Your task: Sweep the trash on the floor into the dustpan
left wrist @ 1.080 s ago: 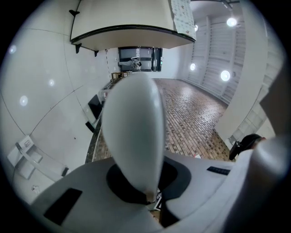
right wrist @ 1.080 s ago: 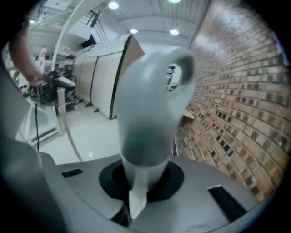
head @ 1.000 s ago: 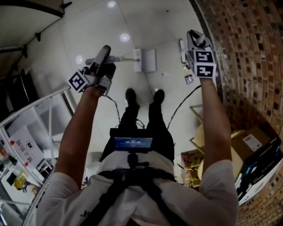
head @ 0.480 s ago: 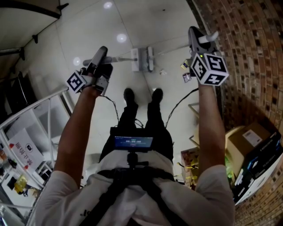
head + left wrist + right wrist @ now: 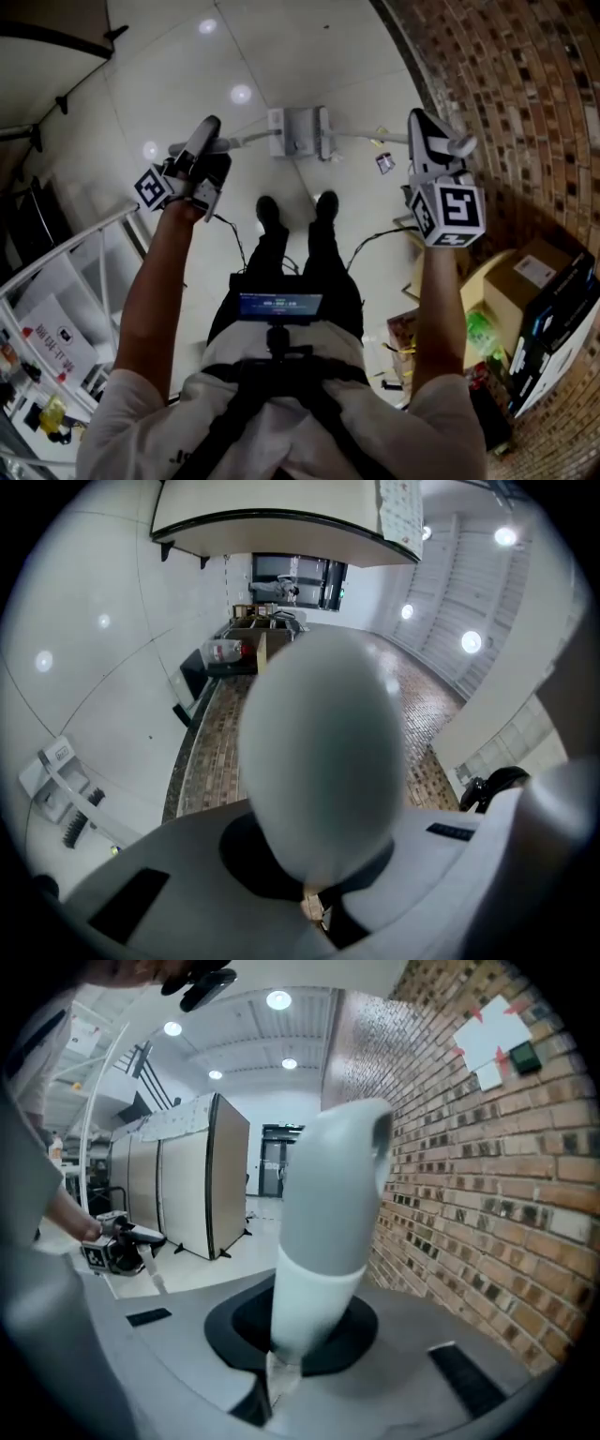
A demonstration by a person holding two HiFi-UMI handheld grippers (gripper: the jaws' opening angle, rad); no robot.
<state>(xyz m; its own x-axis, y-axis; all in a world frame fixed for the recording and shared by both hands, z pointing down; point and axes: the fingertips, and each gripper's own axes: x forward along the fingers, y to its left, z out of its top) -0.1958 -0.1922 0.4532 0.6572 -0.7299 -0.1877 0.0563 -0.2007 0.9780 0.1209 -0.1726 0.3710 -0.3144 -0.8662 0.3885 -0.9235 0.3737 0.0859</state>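
Since before, my broom (image 5: 324,133) slid left to the dustpan (image 5: 292,131).
My right tool (image 5: 424,131) squeezes the broom stick, my left tool (image 5: 204,136) the dustpan stick.

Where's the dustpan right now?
Head view, upper centre: the dustpan is just ahead of the shoes, its handle running left to the left gripper.

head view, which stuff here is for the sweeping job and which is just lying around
For the job:
- dustpan, its handle gripped by the left gripper
- broom, its handle gripped by the right gripper
- trash scraps

Just lying about:
- cardboard boxes
- white rack
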